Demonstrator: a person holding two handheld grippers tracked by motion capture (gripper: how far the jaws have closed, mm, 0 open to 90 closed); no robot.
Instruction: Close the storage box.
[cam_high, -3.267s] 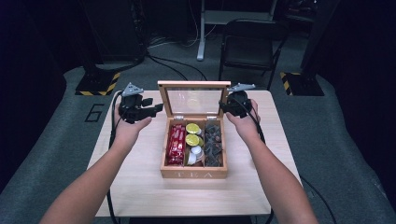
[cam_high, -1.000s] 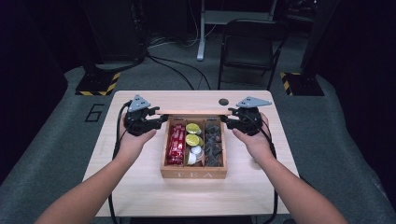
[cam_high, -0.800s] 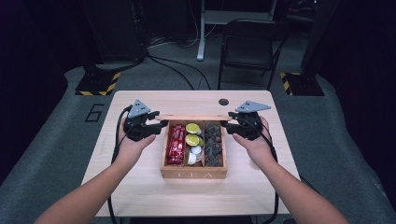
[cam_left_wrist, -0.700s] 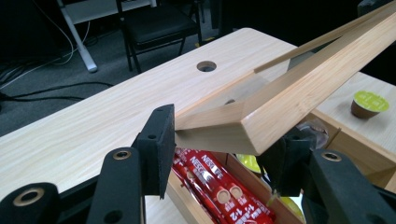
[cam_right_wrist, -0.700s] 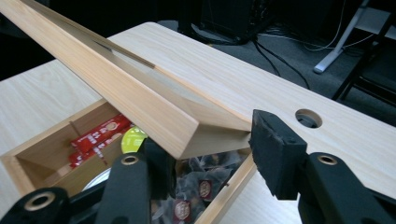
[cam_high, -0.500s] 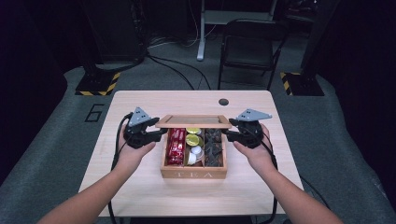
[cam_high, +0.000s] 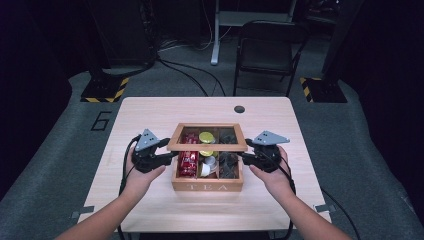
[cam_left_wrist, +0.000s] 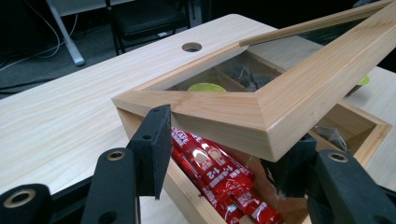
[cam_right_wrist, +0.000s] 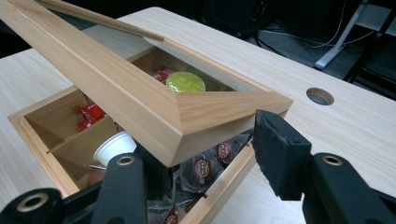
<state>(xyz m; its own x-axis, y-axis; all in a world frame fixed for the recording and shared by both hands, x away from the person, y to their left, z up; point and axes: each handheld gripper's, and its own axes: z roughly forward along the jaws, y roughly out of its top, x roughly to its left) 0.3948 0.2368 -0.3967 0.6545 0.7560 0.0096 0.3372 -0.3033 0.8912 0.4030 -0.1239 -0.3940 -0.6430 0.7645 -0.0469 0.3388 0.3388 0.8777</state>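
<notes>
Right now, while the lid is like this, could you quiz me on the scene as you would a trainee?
1. Which word is on the front of the wooden box? A) COFFEE B) TEA C) SUGAR
2. True or false: the lid lies fully shut on the box.
3. In the high view, what fills the box's left compartment?

Key
1. B.
2. False: the lid is tilted, with its front edge raised above the box, so the contents show beneath it.
3. Red sachets.
</notes>
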